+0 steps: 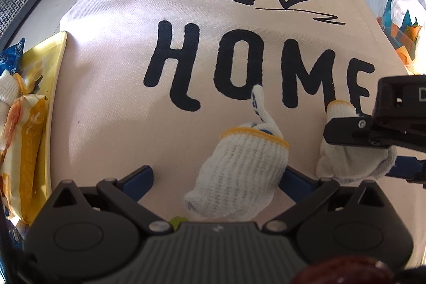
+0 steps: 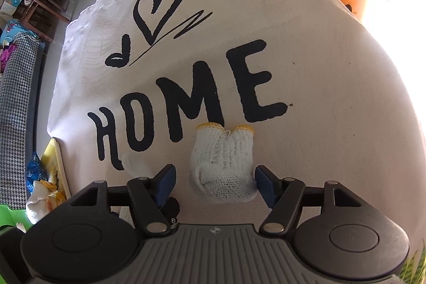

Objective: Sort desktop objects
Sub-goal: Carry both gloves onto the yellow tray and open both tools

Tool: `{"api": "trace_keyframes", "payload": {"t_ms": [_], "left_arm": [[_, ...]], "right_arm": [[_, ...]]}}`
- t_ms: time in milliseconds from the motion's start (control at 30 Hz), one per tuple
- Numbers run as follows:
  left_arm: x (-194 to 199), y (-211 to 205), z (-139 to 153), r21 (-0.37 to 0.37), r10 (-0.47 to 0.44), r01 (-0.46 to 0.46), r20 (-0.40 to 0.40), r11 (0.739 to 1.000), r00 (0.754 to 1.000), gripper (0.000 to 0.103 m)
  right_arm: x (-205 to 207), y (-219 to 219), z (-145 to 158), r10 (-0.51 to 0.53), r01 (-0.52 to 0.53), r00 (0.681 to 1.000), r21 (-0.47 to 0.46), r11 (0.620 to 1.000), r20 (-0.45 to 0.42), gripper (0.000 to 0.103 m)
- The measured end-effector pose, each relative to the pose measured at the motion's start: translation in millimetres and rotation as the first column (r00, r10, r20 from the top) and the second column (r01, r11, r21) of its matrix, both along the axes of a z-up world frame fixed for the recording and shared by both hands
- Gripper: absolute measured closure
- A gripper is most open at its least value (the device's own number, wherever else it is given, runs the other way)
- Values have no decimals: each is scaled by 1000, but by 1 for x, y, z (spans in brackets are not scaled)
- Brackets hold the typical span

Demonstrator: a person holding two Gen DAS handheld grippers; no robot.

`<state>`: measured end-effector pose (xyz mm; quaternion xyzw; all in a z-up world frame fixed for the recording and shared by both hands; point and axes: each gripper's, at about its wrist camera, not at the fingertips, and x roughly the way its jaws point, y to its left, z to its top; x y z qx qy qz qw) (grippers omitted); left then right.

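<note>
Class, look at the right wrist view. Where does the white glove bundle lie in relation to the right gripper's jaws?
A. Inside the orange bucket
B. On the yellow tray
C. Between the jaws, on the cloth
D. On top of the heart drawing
C: the glove bundle lies on the cloth between the spread blue pads of the right gripper.

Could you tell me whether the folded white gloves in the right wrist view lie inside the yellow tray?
No, the folded white gloves lie on the HOME cloth, apart from the yellow tray.
</note>
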<state>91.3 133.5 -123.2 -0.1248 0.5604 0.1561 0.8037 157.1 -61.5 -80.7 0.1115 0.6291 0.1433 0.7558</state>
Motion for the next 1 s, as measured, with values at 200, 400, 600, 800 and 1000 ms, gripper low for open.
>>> {"api": "trace_keyframes", "payload": {"t_ms": [200,400,600,800,1000], "left_arm": [[0,1,3,1,21,-21,25,1000,999,13],[-1,0,12,-66,4,1,74,998,997,46],[-6,10,25,-96,31,-22,92,995,995,46],[-7,19,44,-99,63,-49,144,994,988,46],[-26,35,70,-91,102,-86,180,992,978,46]], "right_arm": [[-1,2,0,8,-8,1000,-16,1000,16,42],[-1,2,3,16,-15,999,-19,1000,48,55],[1,1,12,-3,2,997,9,1000,73,55],[2,3,24,-15,12,994,25,1000,105,55],[-11,15,40,18,-25,989,46,999,150,55]]}}
